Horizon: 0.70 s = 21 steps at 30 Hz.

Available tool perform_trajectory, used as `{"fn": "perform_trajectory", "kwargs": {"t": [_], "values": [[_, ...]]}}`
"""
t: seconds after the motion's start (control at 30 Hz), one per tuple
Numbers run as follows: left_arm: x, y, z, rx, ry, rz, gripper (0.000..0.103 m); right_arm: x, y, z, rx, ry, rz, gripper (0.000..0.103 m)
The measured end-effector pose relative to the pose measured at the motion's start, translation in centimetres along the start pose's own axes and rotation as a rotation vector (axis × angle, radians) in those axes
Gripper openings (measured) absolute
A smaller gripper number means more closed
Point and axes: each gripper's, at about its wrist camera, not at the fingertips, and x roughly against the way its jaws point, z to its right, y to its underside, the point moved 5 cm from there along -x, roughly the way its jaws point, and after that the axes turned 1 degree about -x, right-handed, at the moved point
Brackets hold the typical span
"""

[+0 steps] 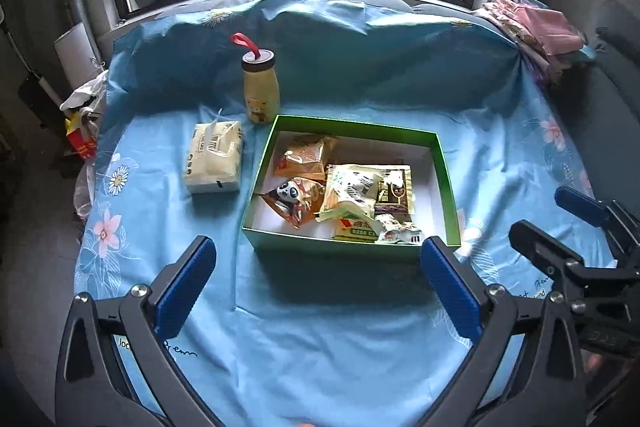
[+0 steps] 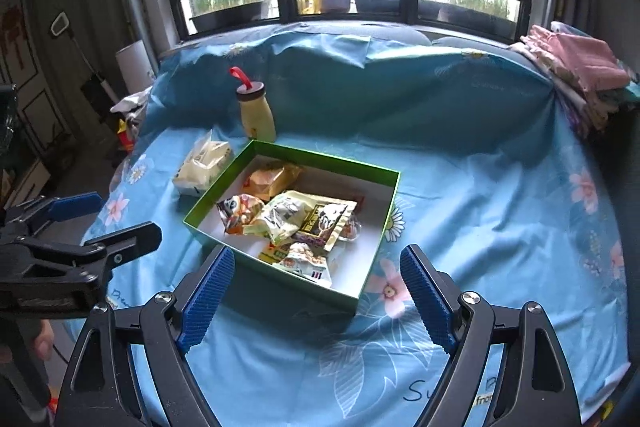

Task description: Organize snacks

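Both tools hang above the near edge of the surface (image 1: 304,347), which a blue floral sheet covers: the left gripper (image 1: 316,287) has its blue pads spread wide with nothing between them, and the right gripper (image 2: 316,295) is likewise apart and empty. The snacks (image 1: 344,195) lie heaped inside the green box (image 1: 332,251), which sits toward the middle of the surface; a tissue pack (image 1: 214,157) lies just beside the box's left wall, and a yellow bottle (image 1: 260,87) with a red loop stands near its far left corner. The likely trouble from here is the loose pile: the packets overlap, so closing on 1 could drag or lift a neighbour, and the crinkly wrappers may slip from the pads. A low approach could also catch the box's near wall and shove it across the soft sheet. That wall hides the lowest packets, the printing is too blurred to read, and the count of packets is uncertain.
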Motion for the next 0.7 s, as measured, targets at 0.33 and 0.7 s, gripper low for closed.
{"fn": "perform_trajectory", "kwargs": {"t": [0.33, 0.7], "values": [[-0.6, -0.2, -0.1, -0.005, -0.018, -0.014, 0.103, 0.2, -0.1, 0.3, -0.003, 0.008, -0.001, 0.085], [-1.3, -0.5, 0.6, -0.016, -0.024, -0.033, 0.103, 0.1, -0.6, 0.6, -0.002, 0.005, 0.0, 0.085]]}}
